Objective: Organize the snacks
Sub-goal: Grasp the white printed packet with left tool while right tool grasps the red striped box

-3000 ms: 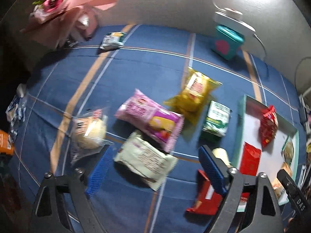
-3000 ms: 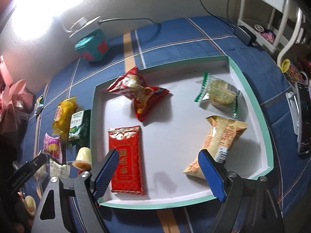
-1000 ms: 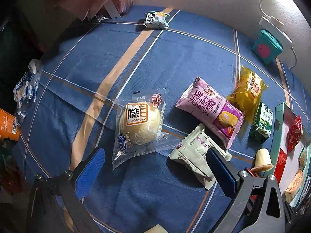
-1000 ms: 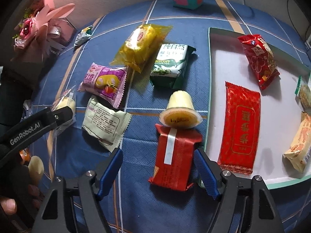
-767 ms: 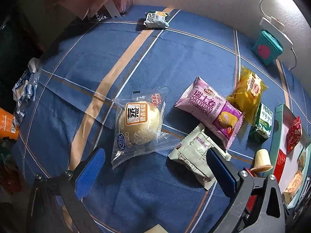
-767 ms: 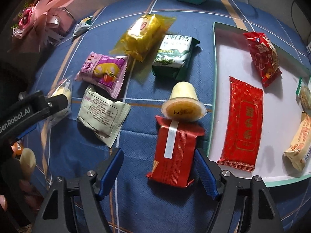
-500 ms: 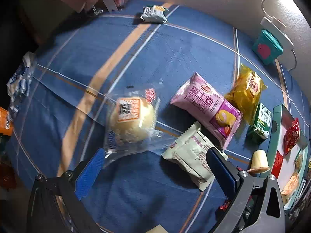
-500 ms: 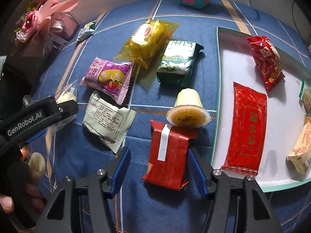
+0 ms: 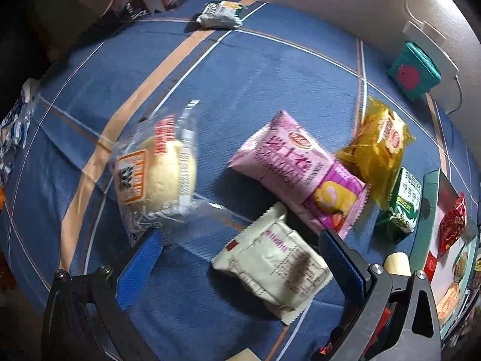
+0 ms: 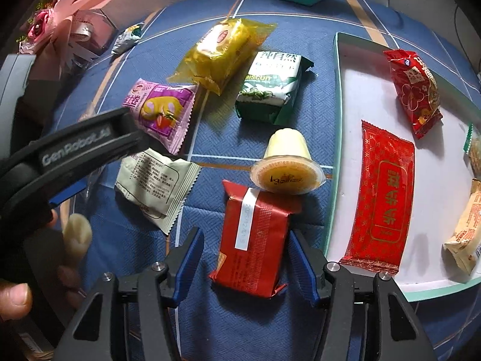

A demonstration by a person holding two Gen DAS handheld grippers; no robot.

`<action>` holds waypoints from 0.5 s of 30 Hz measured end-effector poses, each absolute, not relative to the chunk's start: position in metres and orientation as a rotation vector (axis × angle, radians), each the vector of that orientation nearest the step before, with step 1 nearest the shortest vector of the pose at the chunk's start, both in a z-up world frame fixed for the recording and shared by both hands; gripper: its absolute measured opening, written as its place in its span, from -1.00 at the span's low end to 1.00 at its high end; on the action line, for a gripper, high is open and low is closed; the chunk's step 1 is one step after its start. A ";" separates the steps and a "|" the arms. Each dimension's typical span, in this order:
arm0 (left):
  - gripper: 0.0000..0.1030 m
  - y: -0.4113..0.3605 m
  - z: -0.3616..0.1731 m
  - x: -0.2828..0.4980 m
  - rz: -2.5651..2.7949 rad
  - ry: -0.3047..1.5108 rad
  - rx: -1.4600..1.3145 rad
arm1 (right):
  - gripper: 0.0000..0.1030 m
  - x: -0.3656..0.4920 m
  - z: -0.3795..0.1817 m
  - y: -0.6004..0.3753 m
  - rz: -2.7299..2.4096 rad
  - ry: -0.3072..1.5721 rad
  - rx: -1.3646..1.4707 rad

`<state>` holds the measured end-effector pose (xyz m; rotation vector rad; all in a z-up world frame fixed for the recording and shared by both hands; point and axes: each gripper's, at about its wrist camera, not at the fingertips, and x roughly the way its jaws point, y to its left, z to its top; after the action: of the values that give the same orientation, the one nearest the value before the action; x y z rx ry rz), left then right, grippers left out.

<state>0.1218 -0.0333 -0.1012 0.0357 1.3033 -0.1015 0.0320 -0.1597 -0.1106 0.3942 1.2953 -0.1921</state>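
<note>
In the right wrist view my right gripper (image 10: pixel 245 258) points down at a red foil pack (image 10: pixel 255 240) lying between its narrowed jaws. The right pad meets the pack's edge, while blue cloth shows between the left pad and the pack. A jelly cup (image 10: pixel 285 162) leans on the pack's far end. My left gripper (image 9: pixel 240 258) stands wide open, low over a cream sachet (image 9: pixel 270 267). Its left pad touches the clear wrapper of a bagged bun (image 9: pixel 156 168). A teal-rimmed white tray (image 10: pixel 336 120) at the right holds several packs.
On the blue checked cloth lie a pink pack (image 10: pixel 162 111), a yellow pack (image 10: pixel 222 51) and a green biscuit pack (image 10: pixel 270 84). A small grey pack (image 9: pixel 221 15), a teal box (image 9: pixel 415 72) and pink flowers (image 10: pixel 69 9) stand near the wall. A hand (image 10: pixel 15 297) grips the left tool.
The right jaws have narrowed around the red pack. The left gripper has sunk toward the cloth, and the bagged bun has turned and shifted left at its left pad.
</note>
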 end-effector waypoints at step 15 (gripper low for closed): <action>1.00 -0.035 -0.116 0.103 -0.096 1.375 0.164 | 0.19 0.030 -0.111 -0.156 -0.187 1.300 0.391</action>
<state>0.1027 -0.0346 -0.1158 0.1645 1.3751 -0.0958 0.0299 -0.1562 -0.1110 0.3911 1.3001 -0.1871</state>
